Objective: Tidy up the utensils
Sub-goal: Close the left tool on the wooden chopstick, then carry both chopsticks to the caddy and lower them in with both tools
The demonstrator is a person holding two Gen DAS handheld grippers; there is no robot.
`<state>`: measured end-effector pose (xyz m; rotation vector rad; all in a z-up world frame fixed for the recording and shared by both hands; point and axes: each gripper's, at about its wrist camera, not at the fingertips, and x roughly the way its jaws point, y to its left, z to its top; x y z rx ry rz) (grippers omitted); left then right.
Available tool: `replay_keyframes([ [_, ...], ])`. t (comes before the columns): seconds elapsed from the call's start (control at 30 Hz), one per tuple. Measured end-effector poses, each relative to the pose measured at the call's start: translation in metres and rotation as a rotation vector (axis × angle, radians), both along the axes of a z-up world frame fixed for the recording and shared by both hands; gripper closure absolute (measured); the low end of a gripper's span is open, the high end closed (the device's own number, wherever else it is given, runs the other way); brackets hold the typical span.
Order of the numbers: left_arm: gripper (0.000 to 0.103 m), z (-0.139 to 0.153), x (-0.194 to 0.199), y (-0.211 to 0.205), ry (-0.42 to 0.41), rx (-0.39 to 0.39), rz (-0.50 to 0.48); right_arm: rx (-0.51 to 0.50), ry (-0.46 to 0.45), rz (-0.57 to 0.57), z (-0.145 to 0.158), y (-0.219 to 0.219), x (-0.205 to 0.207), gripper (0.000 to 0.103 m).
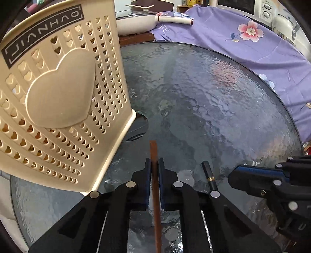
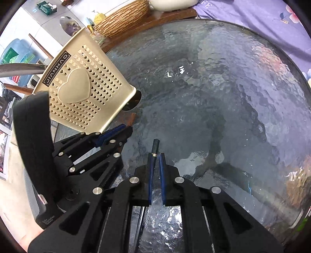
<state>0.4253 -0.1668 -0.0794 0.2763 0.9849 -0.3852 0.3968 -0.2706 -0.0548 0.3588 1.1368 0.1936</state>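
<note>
On the round glass table [image 1: 194, 93], my left gripper [image 1: 154, 163] is shut on a thin brown chopstick [image 1: 153, 149] that pokes out past the pads. The cream perforated utensil holder [image 1: 58, 97] with a heart on its side stands just to its left. In the right wrist view, my right gripper [image 2: 155, 155] is shut on a black chopstick [image 2: 155, 145] with a gold band at the fingertips. That black chopstick [image 1: 209, 175] also shows in the left wrist view, between the two grippers. The holder [image 2: 81, 93] has a knife blade [image 2: 19, 69] and wooden handles sticking out of it.
A purple floral cloth [image 1: 252, 48] covers the far right beyond the table rim. A cream pan with a lid [image 1: 140, 21] and a woven basket [image 2: 124, 17] sit behind the holder. The left gripper's black handle [image 2: 33, 155] fills the left of the right wrist view.
</note>
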Motion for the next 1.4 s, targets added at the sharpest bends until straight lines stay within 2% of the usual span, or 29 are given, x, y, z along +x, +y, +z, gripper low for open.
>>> replay_keyframes([
  [0.1, 0.096, 0.000, -0.004, 0.005, 0.000, -0.007, -0.003, -0.051, 0.016, -0.008, -0.001, 0.004, 0.004, 0.094],
  [0.17, 0.096, -0.001, -0.010, 0.014, 0.003, -0.023, 0.004, -0.035, 0.023, -0.024, -0.003, 0.003, 0.005, 0.077],
  [0.23, 0.096, -0.001, -0.019, 0.024, 0.001, -0.032, 0.012, -0.031, 0.020, -0.024, -0.004, 0.007, 0.005, 0.070],
  [0.43, 0.096, -0.001, -0.035, 0.043, 0.005, -0.062, 0.016, -0.126, 0.041, 0.031, -0.013, 0.039, 0.008, 0.071],
  [0.5, 0.096, -0.001, -0.037, 0.046, 0.002, -0.062, 0.018, -0.155, 0.040, 0.030, -0.014, 0.045, 0.011, 0.076],
  [0.57, 0.096, -0.001, -0.039, 0.049, 0.003, -0.064, 0.022, -0.178, 0.043, 0.036, -0.016, 0.051, 0.013, 0.093],
  [0.73, 0.096, 0.007, -0.047, 0.063, 0.003, -0.111, 0.028, -0.043, 0.040, 0.001, -0.019, 0.041, 0.011, 0.095],
  [0.93, 0.096, 0.051, -0.068, 0.088, -0.067, -0.215, 0.018, 0.012, -0.074, 0.032, 0.013, 0.044, -0.002, 0.095],
  [1.13, 0.096, 0.118, -0.094, 0.117, -0.191, -0.331, 0.011, 0.063, -0.215, 0.070, 0.060, 0.044, -0.025, 0.095],
  [1.4, 0.096, 0.170, -0.123, 0.142, -0.308, -0.409, 0.006, 0.077, -0.408, 0.141, 0.122, 0.051, -0.050, 0.095],
])
